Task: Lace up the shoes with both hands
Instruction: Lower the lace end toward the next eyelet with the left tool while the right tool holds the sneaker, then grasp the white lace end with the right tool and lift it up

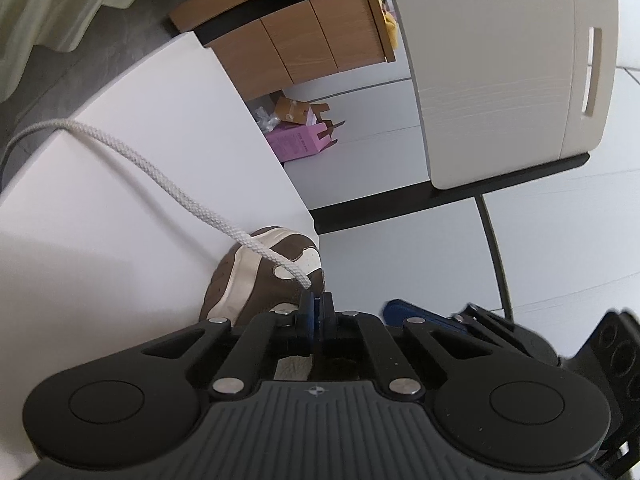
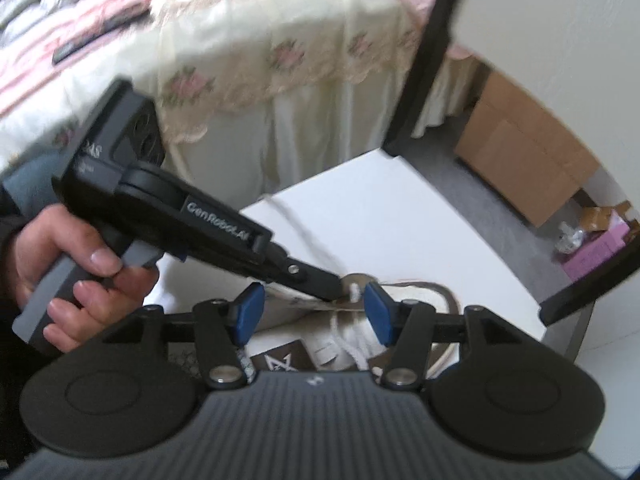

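While the left gripper (image 1: 316, 300) is clamped on the white braided lace (image 1: 168, 184) over the brown-and-white shoe (image 1: 256, 276), the right gripper (image 2: 310, 308), spread wide, is seen only in the right wrist view.

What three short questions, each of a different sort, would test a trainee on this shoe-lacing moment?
1. True or false: the right tongs are shut.
2. Which colours does the shoe have? A: brown and white. B: all black. C: red and yellow.
3. Which tongs are shut at the end of the white lace?

Key:
1. False; they stand open above the shoe.
2. A.
3. The left tongs.
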Tool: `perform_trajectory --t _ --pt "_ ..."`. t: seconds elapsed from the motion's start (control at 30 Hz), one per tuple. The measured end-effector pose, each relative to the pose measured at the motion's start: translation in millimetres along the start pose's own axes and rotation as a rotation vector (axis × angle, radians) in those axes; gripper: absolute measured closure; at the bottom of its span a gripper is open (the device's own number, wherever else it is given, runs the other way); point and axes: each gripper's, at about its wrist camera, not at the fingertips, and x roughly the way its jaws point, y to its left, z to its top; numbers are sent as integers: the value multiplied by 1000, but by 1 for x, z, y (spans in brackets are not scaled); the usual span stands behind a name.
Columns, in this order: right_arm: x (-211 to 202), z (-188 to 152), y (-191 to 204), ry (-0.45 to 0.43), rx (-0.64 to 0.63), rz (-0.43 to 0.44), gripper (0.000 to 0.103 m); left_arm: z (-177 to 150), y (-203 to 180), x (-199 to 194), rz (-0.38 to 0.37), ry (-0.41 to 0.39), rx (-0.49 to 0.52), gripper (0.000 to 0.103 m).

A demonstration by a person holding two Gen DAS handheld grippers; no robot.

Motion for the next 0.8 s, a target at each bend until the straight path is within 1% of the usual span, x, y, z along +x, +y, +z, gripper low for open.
perform_trajectory --t 0.07,0.1,0.2,0.3,0.4,0.5,0.67,0.8 --pt "5 5 2 15 -1 23 44 1 -3 -1 9 6 24 101" --pt "7 7 3 21 -10 24 42 2 -4 -1 13 10 38 101" --pt "13 11 3 41 -23 33 38 3 -6 -1 20 17 55 101" --pt "18 11 -3 78 40 73 38 3 -10 -3 27 2 74 101" --pt "21 8 0 100 27 85 37 4 -10 -4 29 2 78 101" --pt "22 6 5 124 -5 70 37 4 -10 -4 25 6 85 101" --pt "18 9 8 105 -9 61 38 1 -11 -2 30 12 98 101" --pt "29 13 10 116 -21 70 36 2 -11 -2 34 16 106 101"
